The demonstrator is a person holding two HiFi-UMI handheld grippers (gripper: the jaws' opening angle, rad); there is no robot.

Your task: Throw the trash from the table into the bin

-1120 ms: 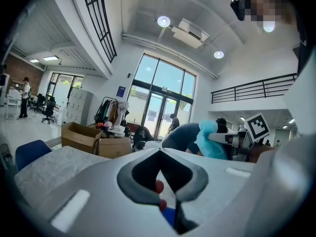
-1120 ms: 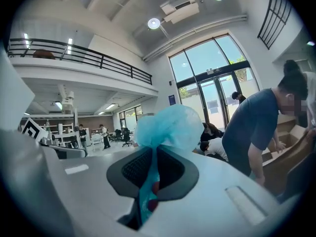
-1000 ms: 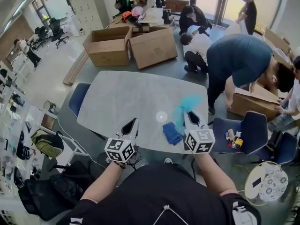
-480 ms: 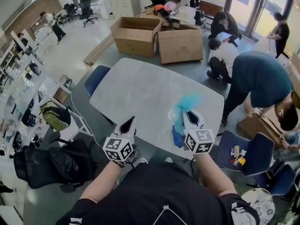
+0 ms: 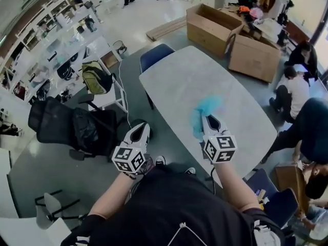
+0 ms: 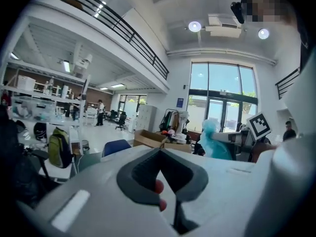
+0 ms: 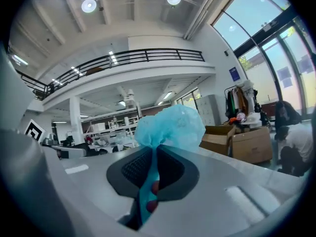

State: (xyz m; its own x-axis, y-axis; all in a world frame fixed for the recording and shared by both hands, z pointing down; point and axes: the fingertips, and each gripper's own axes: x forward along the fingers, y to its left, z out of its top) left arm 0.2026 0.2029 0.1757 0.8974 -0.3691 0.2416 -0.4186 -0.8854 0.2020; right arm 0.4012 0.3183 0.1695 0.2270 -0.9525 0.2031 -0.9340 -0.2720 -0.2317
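Observation:
My right gripper (image 5: pixel 207 119) is shut on a crumpled light-blue piece of trash (image 5: pixel 205 109), held up over the near edge of the grey table (image 5: pixel 205 76). In the right gripper view the blue trash (image 7: pixel 170 127) bulges above the closed jaws of my right gripper (image 7: pixel 153 177), with a strip of it pinched between them. My left gripper (image 5: pixel 139 129) hangs beside the table over the floor, jaws together with nothing in them. In the left gripper view my left gripper (image 6: pixel 168 191) points across the hall, and the blue trash (image 6: pixel 215 142) shows at its right. No bin shows in any view.
A black office chair (image 5: pixel 77 127) stands at my left, with a green backpack (image 5: pixel 96 76) on a white frame behind it. A blue chair (image 5: pixel 156 53) is at the table's far end, near open cardboard boxes (image 5: pixel 253 55). People (image 5: pixel 294 86) crouch at the right.
Both grippers have swung left together, the blue trash still in the right one. The table has slid to the right of the view, and the dark blue cloth on it has left the picture.

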